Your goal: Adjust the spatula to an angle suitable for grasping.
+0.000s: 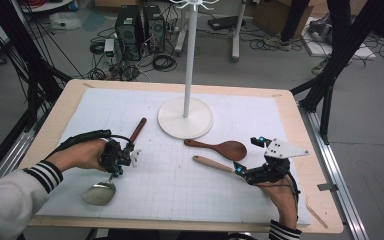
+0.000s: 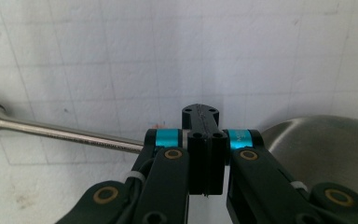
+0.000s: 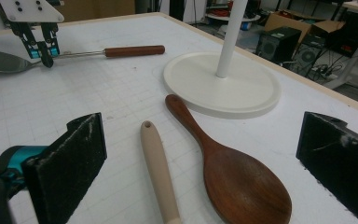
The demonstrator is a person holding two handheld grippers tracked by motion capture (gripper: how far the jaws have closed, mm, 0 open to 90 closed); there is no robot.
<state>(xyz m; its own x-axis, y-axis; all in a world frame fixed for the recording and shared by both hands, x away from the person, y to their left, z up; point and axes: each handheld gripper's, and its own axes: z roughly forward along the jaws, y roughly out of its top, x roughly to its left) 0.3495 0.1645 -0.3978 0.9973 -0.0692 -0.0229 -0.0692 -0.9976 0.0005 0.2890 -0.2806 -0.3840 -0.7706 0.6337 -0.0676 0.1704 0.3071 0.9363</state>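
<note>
A metal spatula with a brown wooden handle and a steel blade lies low over the white mat at the left. My left gripper is shut on its thin steel shaft, with the blade just to the right of the jaws. At the right, my right gripper stands open and level near the mat. Between its wide pads lie a dark wooden spoon and a pale wooden handle. Neither pad touches them.
A white stand with a round base and a tall pole rises at the middle back of the mat. The dark spoon lies just in front of it. Cables and computer cases sit on the floor beyond the table's far edge.
</note>
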